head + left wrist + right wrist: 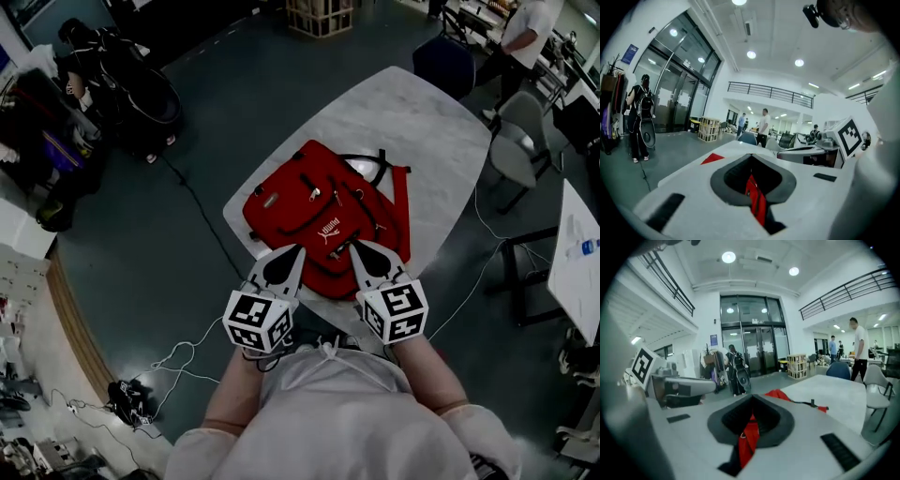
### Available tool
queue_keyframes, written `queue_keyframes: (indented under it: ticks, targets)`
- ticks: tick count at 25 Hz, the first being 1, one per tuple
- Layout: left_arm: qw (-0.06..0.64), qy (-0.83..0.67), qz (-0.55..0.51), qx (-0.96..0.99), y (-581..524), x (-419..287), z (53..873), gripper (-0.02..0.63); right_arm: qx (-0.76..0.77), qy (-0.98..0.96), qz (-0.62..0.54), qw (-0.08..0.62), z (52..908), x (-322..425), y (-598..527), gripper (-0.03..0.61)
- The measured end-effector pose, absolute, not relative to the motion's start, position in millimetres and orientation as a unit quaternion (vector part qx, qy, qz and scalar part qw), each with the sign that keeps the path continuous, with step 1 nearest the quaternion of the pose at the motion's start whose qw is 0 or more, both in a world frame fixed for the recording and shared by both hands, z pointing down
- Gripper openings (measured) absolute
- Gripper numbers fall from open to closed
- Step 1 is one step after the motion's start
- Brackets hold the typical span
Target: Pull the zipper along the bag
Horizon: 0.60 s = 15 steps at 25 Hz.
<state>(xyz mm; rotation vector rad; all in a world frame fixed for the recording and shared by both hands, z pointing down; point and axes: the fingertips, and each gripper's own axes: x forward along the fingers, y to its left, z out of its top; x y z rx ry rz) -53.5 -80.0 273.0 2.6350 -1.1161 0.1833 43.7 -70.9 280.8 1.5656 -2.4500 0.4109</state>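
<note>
The red bag (323,220) lies flat on the pale table (422,112), straps toward 1 o'clock and near edge at 6 o'clock. By my judgement no zipper has been drawn yet and this is the approach. The left gripper (300,249) at 7 o'clock and the right gripper (355,244) at 5 o'clock hang over that near edge, each with its jaws closed together. Next, one must part and pinch a metal pull (315,194) while the other steadies the cloth. Red shows in the slit between each pair of jaws, and I cannot tell whether it is nipped cloth or the bag beyond. Which zipper is meant is too small to read
</note>
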Motion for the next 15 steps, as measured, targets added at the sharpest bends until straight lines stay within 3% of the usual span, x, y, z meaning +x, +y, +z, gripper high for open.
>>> queue_keyframes:
  ticks: [7, 15]
  targets:
    - [0.069, -0.397, 0.014, 0.915, -74.9, -49.1, 207.0, 0.02, 0.536, -0.84, 0.076, 0.041, 219.0, 45.5, -67.4, 0.026]
    - [0.054, -0.39, 0.009, 0.919, -67.2, -41.3, 198.4, 0.02, 0.539, -0.839, 0.075, 0.013, 208.1, 48.8, -64.9, 0.025]
